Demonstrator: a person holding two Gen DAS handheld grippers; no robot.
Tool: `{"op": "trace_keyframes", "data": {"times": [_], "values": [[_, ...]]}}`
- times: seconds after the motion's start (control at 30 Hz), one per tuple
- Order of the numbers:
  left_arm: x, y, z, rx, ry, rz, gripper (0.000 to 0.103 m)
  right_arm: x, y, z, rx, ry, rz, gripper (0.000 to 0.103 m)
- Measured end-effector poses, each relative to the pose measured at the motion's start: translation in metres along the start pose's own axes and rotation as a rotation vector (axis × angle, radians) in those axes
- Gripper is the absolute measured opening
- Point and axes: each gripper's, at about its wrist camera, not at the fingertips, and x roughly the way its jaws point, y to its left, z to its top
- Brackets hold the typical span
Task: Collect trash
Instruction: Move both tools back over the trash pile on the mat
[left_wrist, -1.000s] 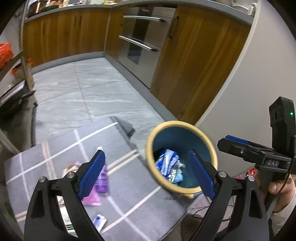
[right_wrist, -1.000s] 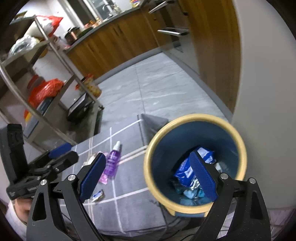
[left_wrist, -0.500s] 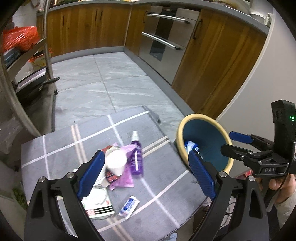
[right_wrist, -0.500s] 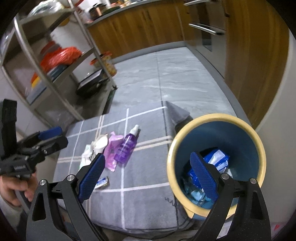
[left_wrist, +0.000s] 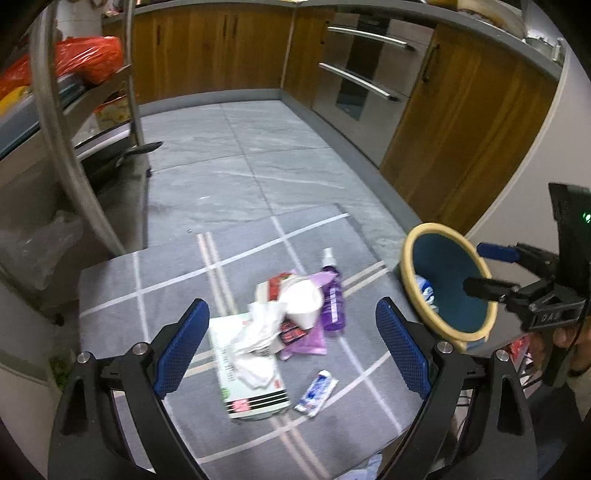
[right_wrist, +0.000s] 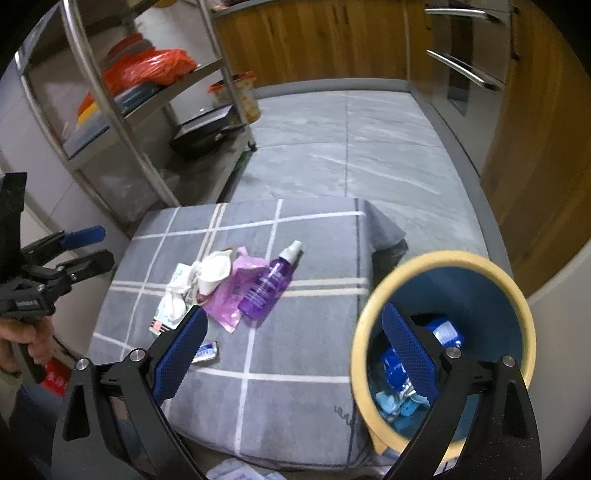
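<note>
Hovering with fingers spread and empty, the left gripper (left_wrist: 291, 343) is framing the trash pile (left_wrist: 284, 314) between its pads, so descending squarely over the white cup (left_wrist: 303, 301) looks wisest, while the right gripper (right_wrist: 291, 354), also spread, is waiting by the bin (right_wrist: 443, 266).

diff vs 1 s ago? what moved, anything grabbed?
Both claws pulled back from over the bin and swung toward the trash pile on the grey mat. The left claw now frames the crumpled paper and purple spray bottle; the right claw straddles the mat edge and bin rim. Nothing grabbed or released; both stay open and empty. Pile, bin and its blue wrappers unmoved.
</note>
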Motion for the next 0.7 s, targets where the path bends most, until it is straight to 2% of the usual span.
{"op": "trace_keyframes", "data": {"times": [0.23,0.43,0.7], "values": [[0.012,0.026,-0.02,-0.071,0.063,0.053,0.09,0.009,0.02,0.007,-0.035,0.007,0.048,0.096],[0.02,0.027,-0.029,-0.041,0.089,0.066,0.09,0.009,0.03,0.012,-0.043,-0.014,0.06,0.096],[0.039,0.037,-0.037,-0.01,0.157,0.101,0.09,0.023,0.028,0.007,-0.048,0.019,0.025,0.096]]}}
